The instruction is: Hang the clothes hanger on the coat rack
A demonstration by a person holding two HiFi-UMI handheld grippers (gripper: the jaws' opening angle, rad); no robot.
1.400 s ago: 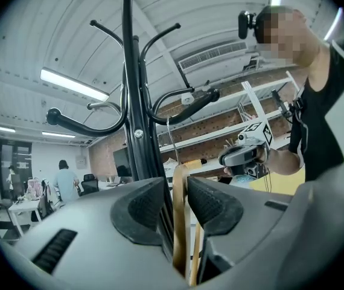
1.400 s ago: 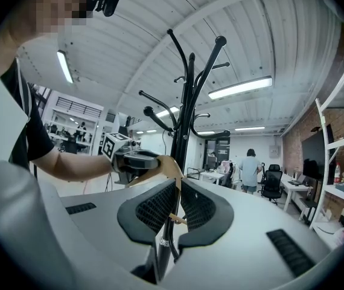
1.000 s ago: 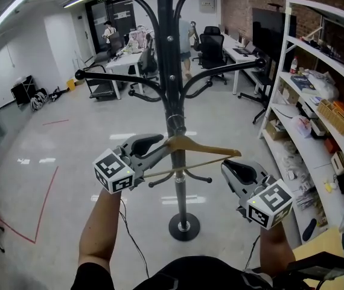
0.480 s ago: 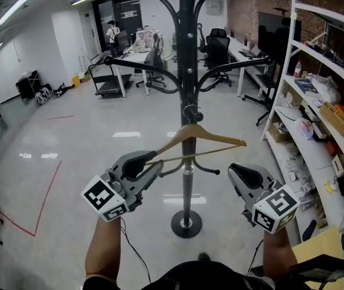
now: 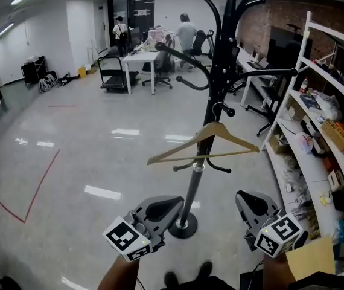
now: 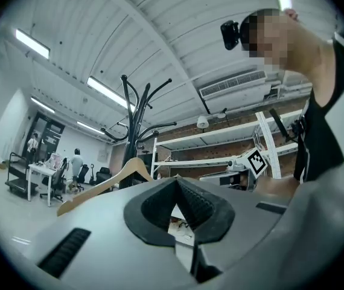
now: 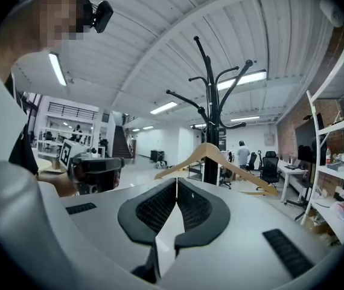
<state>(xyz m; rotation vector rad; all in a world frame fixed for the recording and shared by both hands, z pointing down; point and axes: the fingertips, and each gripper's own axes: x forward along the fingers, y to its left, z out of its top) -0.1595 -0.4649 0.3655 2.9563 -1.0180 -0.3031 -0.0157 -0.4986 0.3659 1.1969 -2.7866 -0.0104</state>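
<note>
Nearest, both grey plastic grippers sit low and empty. The left gripper (image 5: 165, 209) has just closed its ribbed black pads (image 6: 197, 205) on nothing, and the right gripper (image 5: 251, 201) has its 2 pads (image 7: 159, 209) pressed together too. Beyond them stands the black metal coat rack (image 5: 220, 47) on a round base. The pale wooden hanger (image 5: 184, 144), triangular with a thin crossbar, hangs free on it, seemingly from a short lower peg. Glossy grey floor (image 5: 69, 138) stretches behind.
</note>
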